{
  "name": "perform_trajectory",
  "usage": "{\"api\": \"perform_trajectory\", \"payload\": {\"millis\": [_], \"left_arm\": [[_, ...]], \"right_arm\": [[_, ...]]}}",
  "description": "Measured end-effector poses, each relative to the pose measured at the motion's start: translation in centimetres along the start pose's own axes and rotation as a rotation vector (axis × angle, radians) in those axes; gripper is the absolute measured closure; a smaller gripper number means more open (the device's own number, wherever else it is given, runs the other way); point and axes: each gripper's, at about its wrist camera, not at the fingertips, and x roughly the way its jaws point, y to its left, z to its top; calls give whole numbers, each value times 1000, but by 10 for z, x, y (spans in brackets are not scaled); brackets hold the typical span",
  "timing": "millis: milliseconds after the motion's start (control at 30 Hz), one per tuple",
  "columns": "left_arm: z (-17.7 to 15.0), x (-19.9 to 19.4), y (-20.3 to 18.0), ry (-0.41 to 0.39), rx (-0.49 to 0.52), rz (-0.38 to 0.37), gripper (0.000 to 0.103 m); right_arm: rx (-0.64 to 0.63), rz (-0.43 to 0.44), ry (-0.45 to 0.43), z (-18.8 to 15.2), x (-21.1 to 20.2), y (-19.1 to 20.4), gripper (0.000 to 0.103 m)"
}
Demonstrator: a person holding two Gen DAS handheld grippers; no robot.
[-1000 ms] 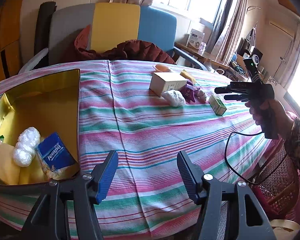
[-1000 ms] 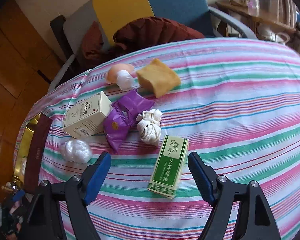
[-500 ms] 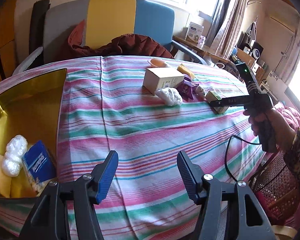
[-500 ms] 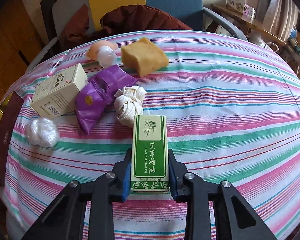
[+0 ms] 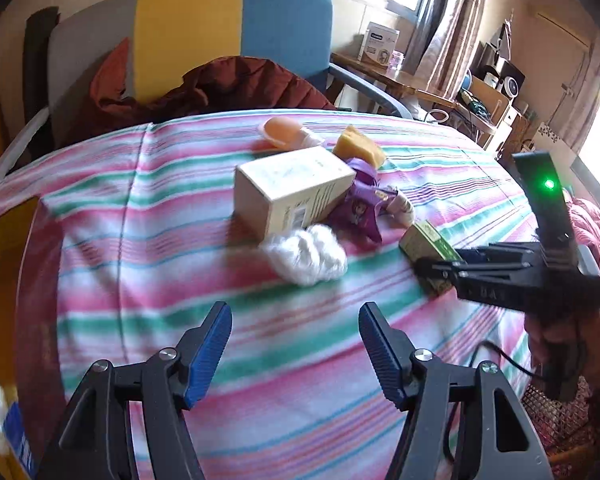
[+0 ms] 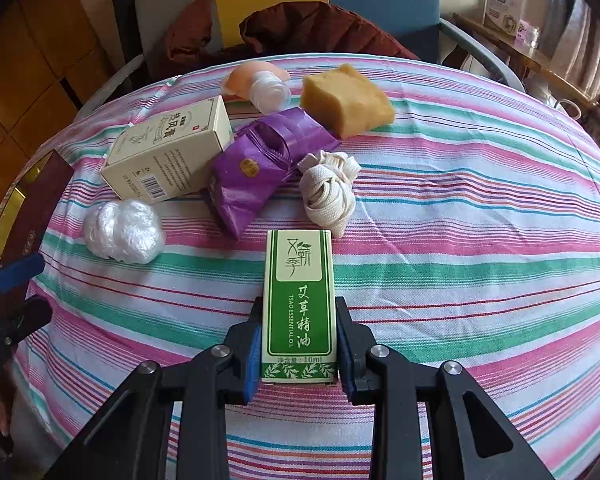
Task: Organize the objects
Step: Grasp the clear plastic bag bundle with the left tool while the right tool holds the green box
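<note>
While the green essential-oil box (image 6: 299, 304) lies flat on the striped tablecloth (image 6: 480, 216), it is pinched at its near end by the right gripper (image 6: 299, 344). The grasp looks done; a lift and carry toward the gold tin (image 5: 4, 236), probably the container, is called for next. A second ago the box was only straddled. The left gripper (image 5: 295, 350), empty and opening, has been swung toward the white plastic wad (image 5: 304, 256).
</note>
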Motion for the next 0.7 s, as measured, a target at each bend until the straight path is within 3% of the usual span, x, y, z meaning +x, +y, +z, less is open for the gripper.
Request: {"api": "perform_trajectory", "payload": {"millis": [167, 300, 433, 500, 700], "left_arm": [[20, 23, -11, -4, 25, 17, 29], [28, 47, -14, 31, 37, 51, 28], [28, 59, -11, 13, 28, 51, 29], [24, 59, -8, -13, 29, 47, 41], [7, 51, 2, -70, 30, 45, 46]], "right_arm": [[15, 23, -6, -2, -4, -3, 72], [13, 27, -6, -2, -5, -3, 72], [13, 28, -6, -2, -5, -3, 72], [10, 26, -5, -1, -5, -3, 72], [12, 29, -5, 0, -4, -4, 72]]}}
